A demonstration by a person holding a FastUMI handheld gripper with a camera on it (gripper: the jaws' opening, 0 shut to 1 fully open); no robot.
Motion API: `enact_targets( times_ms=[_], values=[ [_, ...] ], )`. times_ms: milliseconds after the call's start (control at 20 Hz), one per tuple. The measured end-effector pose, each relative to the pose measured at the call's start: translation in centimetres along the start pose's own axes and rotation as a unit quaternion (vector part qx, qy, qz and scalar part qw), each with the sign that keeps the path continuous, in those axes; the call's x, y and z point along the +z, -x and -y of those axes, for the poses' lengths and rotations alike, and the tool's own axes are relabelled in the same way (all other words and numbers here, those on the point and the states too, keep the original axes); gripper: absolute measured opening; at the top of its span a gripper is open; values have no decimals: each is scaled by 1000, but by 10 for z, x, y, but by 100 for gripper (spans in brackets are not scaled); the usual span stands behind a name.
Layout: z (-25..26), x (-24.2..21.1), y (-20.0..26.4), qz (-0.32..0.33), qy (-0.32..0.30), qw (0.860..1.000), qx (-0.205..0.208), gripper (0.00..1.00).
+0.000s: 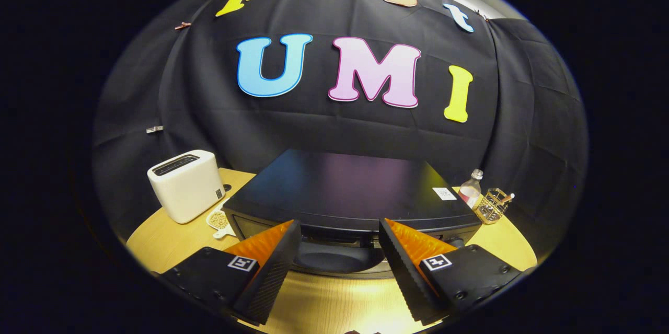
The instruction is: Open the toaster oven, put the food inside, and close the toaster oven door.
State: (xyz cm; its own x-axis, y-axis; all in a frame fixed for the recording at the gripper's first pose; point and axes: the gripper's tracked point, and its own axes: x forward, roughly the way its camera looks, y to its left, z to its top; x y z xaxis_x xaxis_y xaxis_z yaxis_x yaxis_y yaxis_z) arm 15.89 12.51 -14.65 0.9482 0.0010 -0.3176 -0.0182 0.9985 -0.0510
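A black toaster oven (345, 187) stands on the round wooden table (334, 297), its flat top facing me and its front just ahead of the fingers. The door (334, 258) is shut, and its upper edge and dark window show between the fingertips. My gripper (339, 232) hangs open above the table in front of the door, with nothing between its fingers. The fingertips sit level with the oven's top front edge, one to each side of the door's middle.
A white slot toaster (185, 190) stands to the left of the oven, with a small cream perforated dish (219, 221) beside it. To the oven's right are a small bottle (470, 190) and a gold wire holder (494, 206). Black cloth wall behind.
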Motion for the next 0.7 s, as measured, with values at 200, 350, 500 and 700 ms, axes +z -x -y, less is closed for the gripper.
enact_targets(
  times_ms=[200, 350, 500, 700],
  values=[
    [-3, 0, 0, -8, -28, 1000, -7, 99],
    [-5, -5, 0, -15, -45, 999, -3, 99],
    [-7, -8, 3, -22, -41, 999, 8, 99],
    [-6, -12, 11, -27, -35, 999, 7, 99]
  ],
)
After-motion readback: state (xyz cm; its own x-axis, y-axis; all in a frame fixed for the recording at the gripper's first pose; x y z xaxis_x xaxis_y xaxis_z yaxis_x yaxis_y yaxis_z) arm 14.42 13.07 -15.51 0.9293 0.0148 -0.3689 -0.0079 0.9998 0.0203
